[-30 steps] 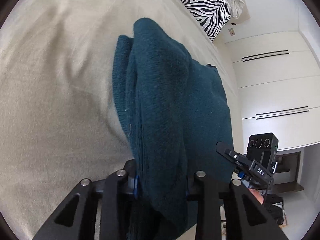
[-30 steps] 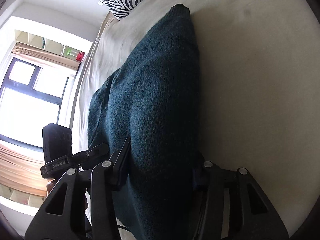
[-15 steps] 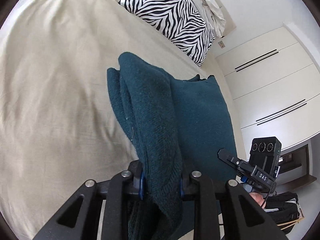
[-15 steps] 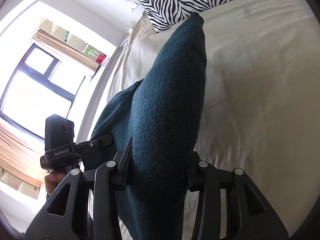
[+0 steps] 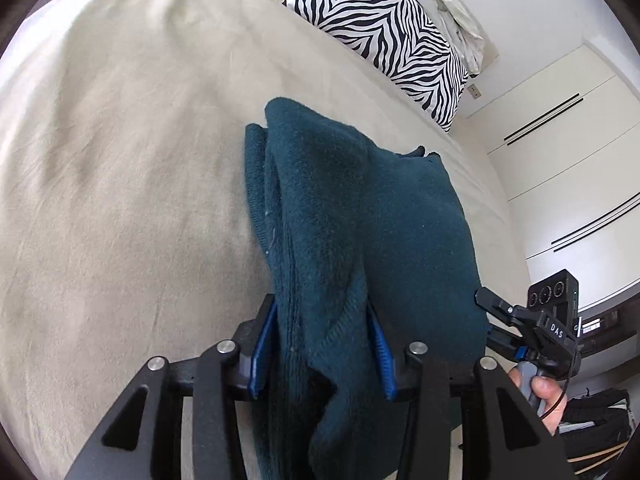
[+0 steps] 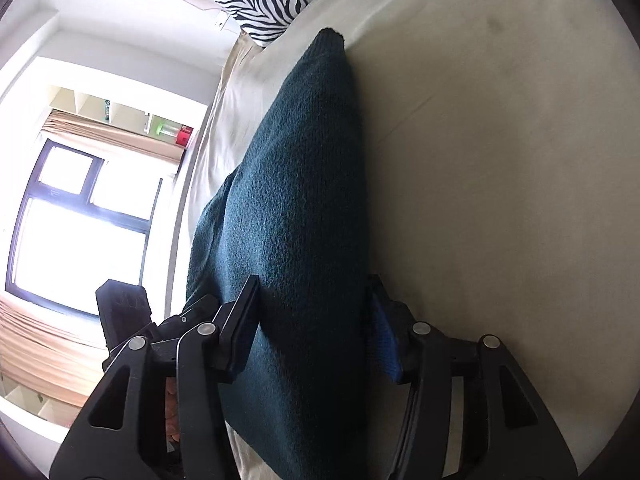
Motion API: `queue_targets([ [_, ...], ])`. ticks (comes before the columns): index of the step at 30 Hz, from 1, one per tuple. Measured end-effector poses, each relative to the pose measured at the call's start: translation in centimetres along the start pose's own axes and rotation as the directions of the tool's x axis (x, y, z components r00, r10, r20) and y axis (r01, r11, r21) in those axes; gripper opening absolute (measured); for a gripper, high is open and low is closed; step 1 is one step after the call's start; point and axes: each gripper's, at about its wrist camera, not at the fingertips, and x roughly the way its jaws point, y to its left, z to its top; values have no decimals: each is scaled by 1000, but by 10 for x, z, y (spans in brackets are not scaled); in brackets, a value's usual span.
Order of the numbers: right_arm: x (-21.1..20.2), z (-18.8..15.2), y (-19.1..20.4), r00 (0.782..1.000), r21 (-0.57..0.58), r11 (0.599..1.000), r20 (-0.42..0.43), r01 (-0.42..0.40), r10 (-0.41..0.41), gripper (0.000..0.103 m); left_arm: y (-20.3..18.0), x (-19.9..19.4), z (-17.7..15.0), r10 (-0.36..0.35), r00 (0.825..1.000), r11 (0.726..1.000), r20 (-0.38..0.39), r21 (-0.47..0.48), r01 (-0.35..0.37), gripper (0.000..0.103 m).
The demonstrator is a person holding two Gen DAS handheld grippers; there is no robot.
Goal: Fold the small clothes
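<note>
My left claw (image 5: 322,344) and right claw (image 6: 312,324) are both easing open, with folds of the dark teal knitted sweater (image 5: 360,220) still lying between their pads. It is draping in thick, fuzzy, doubled layers across the beige bed (image 5: 120,180), reaching toward the zebra-striped pillow (image 5: 384,32) at the head edge.

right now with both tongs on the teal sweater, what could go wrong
Both sets of tongs, left and right, are opening with the teal sweater between them, so the folded layers may spring apart. The near end seems to overhang the bed edge and might slide off.
</note>
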Motion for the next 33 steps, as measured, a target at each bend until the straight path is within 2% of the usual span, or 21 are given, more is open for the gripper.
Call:
queue_targets([
  [2, -24, -9, 4, 996, -10, 998, 57, 66, -65, 50, -8, -18, -15, 58, 997, 997, 50, 37, -60, 60],
  [4, -49, -23, 11, 982, -33, 988, 119, 151, -146, 50, -23, -36, -32, 121, 986, 987, 117, 94, -132, 69],
  [5, -63, -30, 16, 973, -52, 981, 146, 187, -178, 50, -32, -50, -45, 157, 974, 975, 164, 130, -179, 72],
  [6, -78, -38, 20, 964, -70, 974, 175, 214, -199, 50, -41, -63, -56, 180, 959, 963, 217, 161, -218, 81],
  [8, -104, -57, 36, 947, -116, 962, 236, 248, -216, 50, -58, -91, -82, 207, 922, 939, 328, 197, -281, 91],
  [10, -128, -82, 59, 924, -174, 943, 310, 285, -222, 50, -73, -123, -108, 204, 875, 922, 440, 213, -322, 103],
  [13, -170, -119, 107, 864, -271, 881, 441, 386, -243, 55, -101, -163, -143, 213, 780, 879, 589, 233, -416, 103],
  [15, -189, -150, 141, 819, -323, 838, 527, 439, -225, 74, -117, -188, -162, 237, 708, 847, 666, 216, -486, 103],
  [17, -214, -182, 172, 775, -360, 809, 608, 464, -174, 88, -134, -211, -176, 236, 646, 820, 726, 208, -533, 103],
  [18, -227, -196, 184, 749, -370, 801, 647, 470, -141, 97, -140, -223, -182, 232, 619, 808, 750, 206, -552, 103],
  [19, -240, -211, 195, 725, -375, 798, 680, 472, -109, 101, -144, -234, -188, 228, 598, 797, 769, 205, -568, 103],
  [20, -251, -224, 204, 702, -379, 796, 708, 472, -79, 103, -150, -242, -190, 224, 583, 788, 781, 207, -580, 103],
  [22, -268, -245, 220, 671, -393, 783, 740, 483, -43, 103, -158, -259, -195, 221, 573, 786, 789, 203, -584, 103],
  [25, -288, -268, 238, 680, -403, 786, 733, 468, -29, 103, -162, -278, -206, 201, 583, 820, 787, 190, -540, 103],
  [27, -298, -283, 245, 676, -400, 794, 736, 458, -20, 103, -161, -281, -208, 226, 607, 826, 762, 180, -534, 103],
  [29, -306, -296, 249, 674, -390, 791, 738, 472, -38, 103, -160, -276, -211, 260, 620, 814, 740, 178, -553, 103],
  [31, -305, -302, 249, 694, -392, 783, 717, 484, -69, 103, -157, -271, -214, 303, 624, 796, 721, 168, -581, 103],
  [32, -302, -303, 248, 704, -382, 779, 702, 498, -105, 103, -155, -266, -213, 329, 635, 793, 699, 161, -588, 103],
  [33, -298, -303, 247, 714, -370, 774, 685, 514, -147, 103, -152, -263, -213, 344, 655, 798, 673, 158, -582, 103],
])
